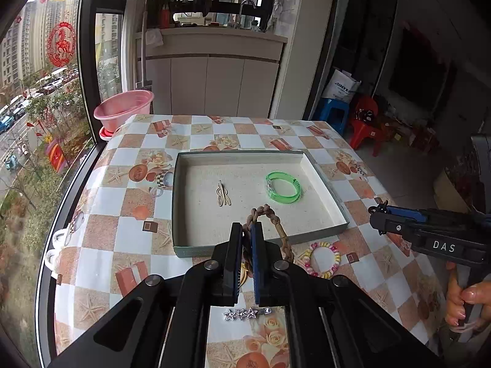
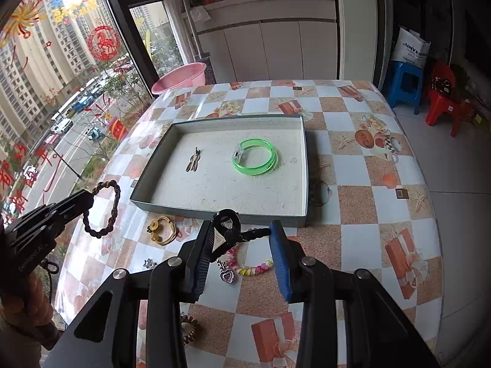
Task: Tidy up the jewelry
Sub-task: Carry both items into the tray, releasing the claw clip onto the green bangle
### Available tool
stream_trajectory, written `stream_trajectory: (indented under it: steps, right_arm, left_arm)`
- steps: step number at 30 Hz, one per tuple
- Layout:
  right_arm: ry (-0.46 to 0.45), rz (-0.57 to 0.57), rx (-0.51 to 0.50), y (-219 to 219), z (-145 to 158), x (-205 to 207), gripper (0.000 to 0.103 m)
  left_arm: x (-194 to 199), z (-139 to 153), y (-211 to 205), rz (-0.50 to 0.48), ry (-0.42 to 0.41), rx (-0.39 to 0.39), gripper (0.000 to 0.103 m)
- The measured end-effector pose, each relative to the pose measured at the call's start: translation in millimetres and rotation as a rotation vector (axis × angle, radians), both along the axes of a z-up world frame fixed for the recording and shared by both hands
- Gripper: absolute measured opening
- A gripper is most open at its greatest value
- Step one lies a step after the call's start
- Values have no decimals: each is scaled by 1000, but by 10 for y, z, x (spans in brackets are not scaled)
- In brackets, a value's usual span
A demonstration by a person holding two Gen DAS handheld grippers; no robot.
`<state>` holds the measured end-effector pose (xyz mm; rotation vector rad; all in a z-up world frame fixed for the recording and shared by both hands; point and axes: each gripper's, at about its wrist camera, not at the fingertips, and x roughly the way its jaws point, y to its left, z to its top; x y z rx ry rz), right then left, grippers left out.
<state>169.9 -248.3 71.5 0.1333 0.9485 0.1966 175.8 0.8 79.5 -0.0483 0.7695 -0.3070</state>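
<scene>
My left gripper [image 1: 248, 230] is shut on a brown braided bracelet [image 1: 277, 219], lifted over the near wall of the shallow grey tray [image 1: 184, 248]. In the right wrist view the left gripper [image 2: 89, 197] hangs left of the tray [image 2: 184, 207] with the bracelet [image 2: 106, 208] dangling. My right gripper [image 2: 242, 231] is shut on a black hair clip [image 2: 233, 230], just before the tray's near wall. Inside the tray lie a green bangle [image 2: 254, 159] and a gold hairpin [image 2: 193, 161]. On the tablecloth lie a gold bangle [image 2: 162, 230], a pastel bead bracelet [image 2: 251, 268], a heart pendant [image 2: 227, 276] and a star clip [image 1: 245, 313].
A pink basin [image 2: 181, 78] sits beyond the table's far left corner by the window. A spiral hair tie [image 2: 190, 331] lies near the front edge. Blue and red stools [image 2: 435, 98] stand on the floor at right. A person's hand [image 1: 463, 303] grips the right gripper's handle.
</scene>
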Motion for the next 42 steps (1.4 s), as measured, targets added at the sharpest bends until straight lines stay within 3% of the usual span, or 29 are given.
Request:
stream_trajectory:
  steps: [9, 19, 29, 42]
  right_arm:
    - [-11, -1, 16, 23, 150, 829, 40]
    - [80, -12, 39, 110, -472, 1530, 40]
    - [157, -33, 36, 107, -1042, 1766, 40]
    - [133, 14, -81, 288, -1188, 1775, 40]
  left_arm:
    - [779, 12, -90, 14, 7, 21, 19]
    - [1514, -660, -233, 60, 116, 61, 19]
    - [1718, -1105, -348, 68, 152, 157, 19]
    - [1738, -1298, -448, 107, 159, 281, 19]
